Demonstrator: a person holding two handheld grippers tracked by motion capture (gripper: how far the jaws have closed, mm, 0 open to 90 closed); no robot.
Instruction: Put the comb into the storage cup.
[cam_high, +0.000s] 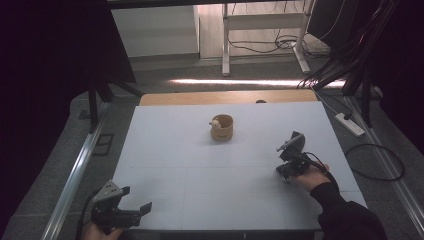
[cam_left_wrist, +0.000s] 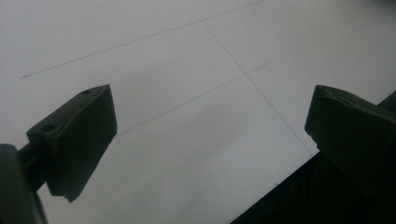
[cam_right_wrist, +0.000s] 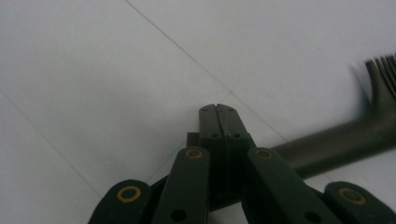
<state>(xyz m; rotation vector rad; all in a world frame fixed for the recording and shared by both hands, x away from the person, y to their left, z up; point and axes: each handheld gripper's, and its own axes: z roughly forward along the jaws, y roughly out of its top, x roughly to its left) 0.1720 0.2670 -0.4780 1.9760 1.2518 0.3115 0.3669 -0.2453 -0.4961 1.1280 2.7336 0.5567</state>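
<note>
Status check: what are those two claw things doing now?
Left gripper open, empty. Right gripper shut on dark brush handle. Tan round cup mid-table, apart, nothing between.

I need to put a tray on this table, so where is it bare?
Most of the white table is bare: the wide stretch between the tan cup and the near edge, and both far corners beside the cup. Tighter spots are the near-left corner by the left gripper and the right side, where the right gripper holds a dark brush-like tool.

A tan cup (cam_high: 222, 128) stands mid-table (cam_high: 165, 165), cables (cam_high: 372, 165) trailing on the floor
</note>
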